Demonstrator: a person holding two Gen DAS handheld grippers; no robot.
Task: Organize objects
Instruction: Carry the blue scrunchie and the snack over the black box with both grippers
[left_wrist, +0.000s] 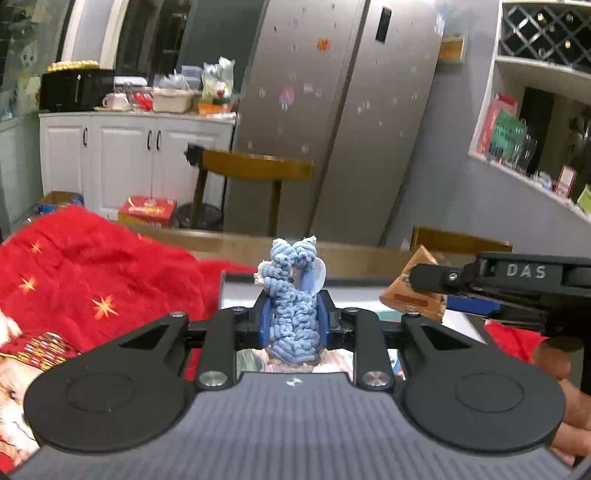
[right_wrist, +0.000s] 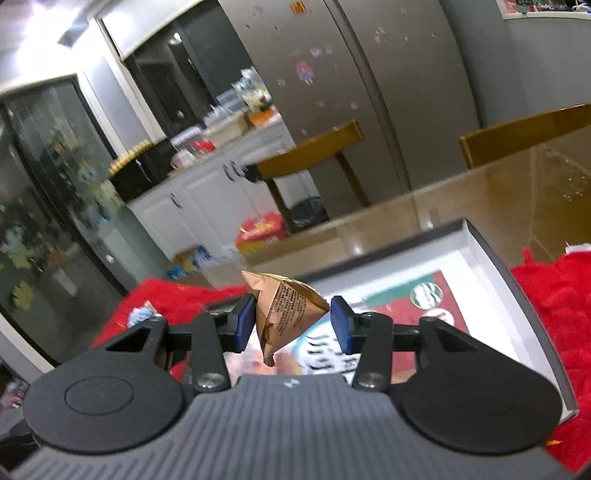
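Kitchen backdrop here: big steel fridge (left_wrist: 332, 110), white cabinets (left_wrist: 122, 162), and a wooden table (right_wrist: 480, 199) with a fuzzy red blanket (left_wrist: 92, 266) thrown over part of it.

So both hands are carrying stuff right now. The left gripper (left_wrist: 293, 317) is squeezing a blue crocheted toy (left_wrist: 293, 306) between its blue pads, the toy's long axis standing upright with its cream-tipped top poking above the fingers. The right gripper (right_wrist: 291, 321) is pinching a gold triangular snack packet (right_wrist: 288, 314), one pad touching each side, a corner dangling below the jaws.

What the next bit hinges on, I'd guess: a shallow white-walled box (right_wrist: 484, 254) with a printed picture inside is sitting on the table right under and ahead of both grippers. The packet is hanging over the box's near-left part, and the toy is hovering over the near edge too. In the left view the right gripper (left_wrist: 424, 291) is coming in from the side, just beside the toy, so the two loads are looking pretty close together. Looks like both are heading for a drop into that box, and the hands may want to stagger so they're not bumping.
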